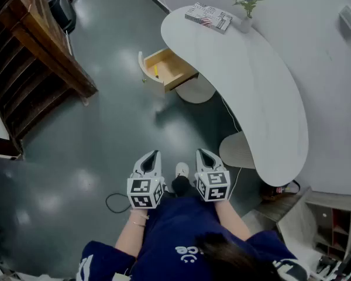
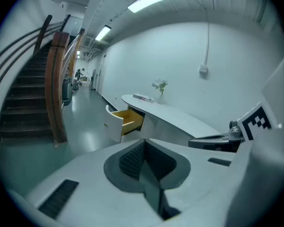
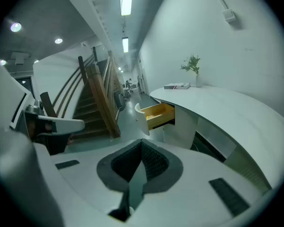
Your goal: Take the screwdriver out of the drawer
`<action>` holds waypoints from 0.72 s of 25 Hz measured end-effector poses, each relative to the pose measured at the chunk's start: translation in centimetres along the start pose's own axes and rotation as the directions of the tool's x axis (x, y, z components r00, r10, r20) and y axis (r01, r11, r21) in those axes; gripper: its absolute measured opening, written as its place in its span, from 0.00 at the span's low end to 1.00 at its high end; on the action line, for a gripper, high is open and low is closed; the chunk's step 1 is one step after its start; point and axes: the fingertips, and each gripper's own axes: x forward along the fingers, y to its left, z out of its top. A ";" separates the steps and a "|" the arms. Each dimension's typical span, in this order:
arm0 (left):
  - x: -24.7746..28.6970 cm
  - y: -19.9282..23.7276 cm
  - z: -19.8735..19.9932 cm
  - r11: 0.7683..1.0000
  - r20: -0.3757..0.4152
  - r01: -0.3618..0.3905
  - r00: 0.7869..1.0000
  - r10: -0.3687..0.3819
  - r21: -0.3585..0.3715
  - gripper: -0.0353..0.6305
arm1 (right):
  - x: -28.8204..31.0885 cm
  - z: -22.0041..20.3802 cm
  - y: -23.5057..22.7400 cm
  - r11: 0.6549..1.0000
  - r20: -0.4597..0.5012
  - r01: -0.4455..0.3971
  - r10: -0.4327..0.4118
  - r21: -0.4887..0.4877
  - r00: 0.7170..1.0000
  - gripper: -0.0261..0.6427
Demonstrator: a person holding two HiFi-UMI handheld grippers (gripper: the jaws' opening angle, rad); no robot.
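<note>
The wooden drawer (image 1: 169, 69) stands pulled open from the left end of the curved white desk (image 1: 251, 86), far ahead of me. A small yellow object (image 1: 155, 70) lies inside it, too small to identify. Both grippers are held close to my body, side by side, well short of the drawer. My left gripper (image 1: 154, 155) has its jaws together with nothing between them, and so does my right gripper (image 1: 202, 153). The left gripper view shows the drawer (image 2: 128, 119) beyond the shut left gripper (image 2: 143, 141). The right gripper view shows the drawer (image 3: 158, 113) beyond the shut right gripper (image 3: 141, 142).
A wooden staircase (image 1: 41, 57) rises at the left. On the desk's far end lie a magazine (image 1: 209, 16) and a vase with a plant (image 1: 246, 22). Two round stools (image 1: 196, 89) (image 1: 237, 151) sit under the desk. A cable (image 1: 114, 202) loops on the grey floor near my feet.
</note>
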 end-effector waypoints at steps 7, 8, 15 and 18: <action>-3.2 -0.5 0.0 0.998 0.018 0.025 0.999 -0.026 0.059 0.06 | -2.5 -0.7 2.0 1.000 0.029 0.019 -0.019 0.004 0.999 0.05; -3.4 -0.3 0.2 0.998 0.026 0.025 0.999 -0.027 0.061 0.06 | -2.6 -0.6 2.1 1.000 0.038 0.025 -0.025 0.008 0.999 0.05; -5.4 1.8 -0.1 0.999 0.050 0.021 0.998 -0.023 0.042 0.06 | -2.8 0.0 3.4 0.996 0.082 0.042 -0.048 0.073 0.995 0.05; -5.8 2.5 -0.5 0.999 0.054 0.028 0.998 -0.029 0.024 0.06 | -3.0 0.1 3.8 0.996 0.085 0.052 -0.059 0.077 0.995 0.05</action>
